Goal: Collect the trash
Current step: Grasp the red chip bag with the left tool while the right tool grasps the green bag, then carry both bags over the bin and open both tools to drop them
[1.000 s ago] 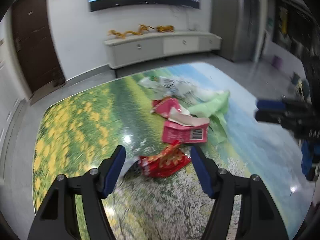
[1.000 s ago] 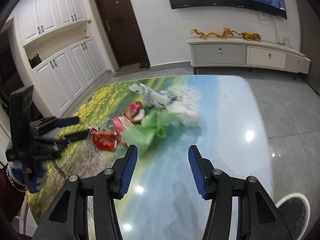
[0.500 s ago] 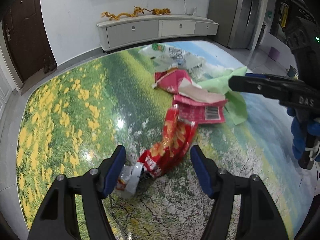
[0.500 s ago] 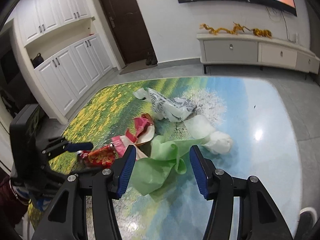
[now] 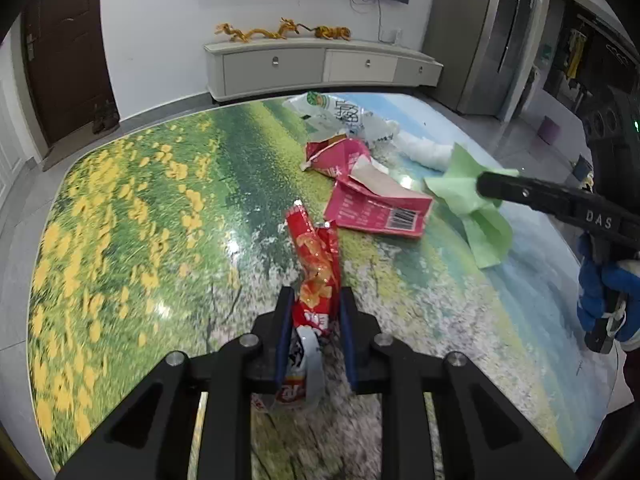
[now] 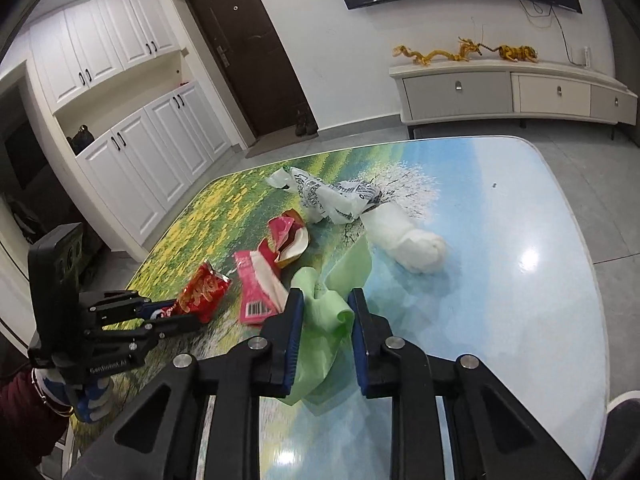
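Both grippers have dropped onto the table (image 6: 500, 240) and just closed, the left gripper (image 5: 314, 312) clamping the red snack wrapper (image 5: 316, 264), whose long axis runs straight ahead, the right gripper (image 6: 326, 312) pinching the green bag (image 6: 324, 312) nearer it.

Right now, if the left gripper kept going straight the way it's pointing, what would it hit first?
The left gripper is already shut on the red snack wrapper, so the tabletop right under it likely comes first. The pink torn box lies further ahead, slightly right, though depth is unclear.
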Demonstrator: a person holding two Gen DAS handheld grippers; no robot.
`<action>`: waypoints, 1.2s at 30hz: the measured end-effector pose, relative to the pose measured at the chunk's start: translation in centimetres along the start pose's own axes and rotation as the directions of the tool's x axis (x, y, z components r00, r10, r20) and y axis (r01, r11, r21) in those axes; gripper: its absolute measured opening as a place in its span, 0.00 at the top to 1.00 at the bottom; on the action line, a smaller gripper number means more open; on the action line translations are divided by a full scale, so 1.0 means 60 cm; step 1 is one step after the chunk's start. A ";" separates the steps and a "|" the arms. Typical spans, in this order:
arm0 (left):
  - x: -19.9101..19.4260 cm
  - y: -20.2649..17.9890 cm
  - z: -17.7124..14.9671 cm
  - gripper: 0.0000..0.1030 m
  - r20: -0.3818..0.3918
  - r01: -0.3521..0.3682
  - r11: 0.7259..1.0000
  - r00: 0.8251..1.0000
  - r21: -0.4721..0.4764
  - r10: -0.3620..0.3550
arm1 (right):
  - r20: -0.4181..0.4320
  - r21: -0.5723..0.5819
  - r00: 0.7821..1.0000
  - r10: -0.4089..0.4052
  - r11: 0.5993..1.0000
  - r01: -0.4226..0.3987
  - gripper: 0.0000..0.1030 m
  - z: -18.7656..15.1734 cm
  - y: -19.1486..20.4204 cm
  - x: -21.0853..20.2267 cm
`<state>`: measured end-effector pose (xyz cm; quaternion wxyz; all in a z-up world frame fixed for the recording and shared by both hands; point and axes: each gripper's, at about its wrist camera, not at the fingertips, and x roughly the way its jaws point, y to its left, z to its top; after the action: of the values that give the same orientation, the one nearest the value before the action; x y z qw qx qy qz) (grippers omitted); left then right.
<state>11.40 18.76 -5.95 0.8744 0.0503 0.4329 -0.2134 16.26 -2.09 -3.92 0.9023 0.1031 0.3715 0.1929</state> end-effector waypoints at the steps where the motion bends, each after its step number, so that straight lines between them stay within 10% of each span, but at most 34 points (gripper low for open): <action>1: -0.007 -0.003 -0.004 0.80 0.006 -0.003 1.000 1.000 -0.004 0.003 | 0.004 -0.001 1.000 0.000 1.000 0.000 0.81 -0.005 0.000 -0.008; 20: -0.099 -0.162 0.025 0.81 0.106 0.067 0.996 0.992 0.065 -0.074 | 0.151 0.018 0.988 -0.044 0.999 0.041 0.84 -0.082 -0.016 -0.192; 36: 0.064 -0.508 0.121 0.81 -0.092 0.298 0.902 0.955 0.313 -0.284 | 0.184 0.333 0.913 -0.365 0.897 0.292 0.84 -0.176 -0.313 -0.368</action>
<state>6.06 -12.05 -1.50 0.8029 0.1324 0.4138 -0.4083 -0.50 -27.98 -3.60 0.9343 0.1961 0.2957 -0.0355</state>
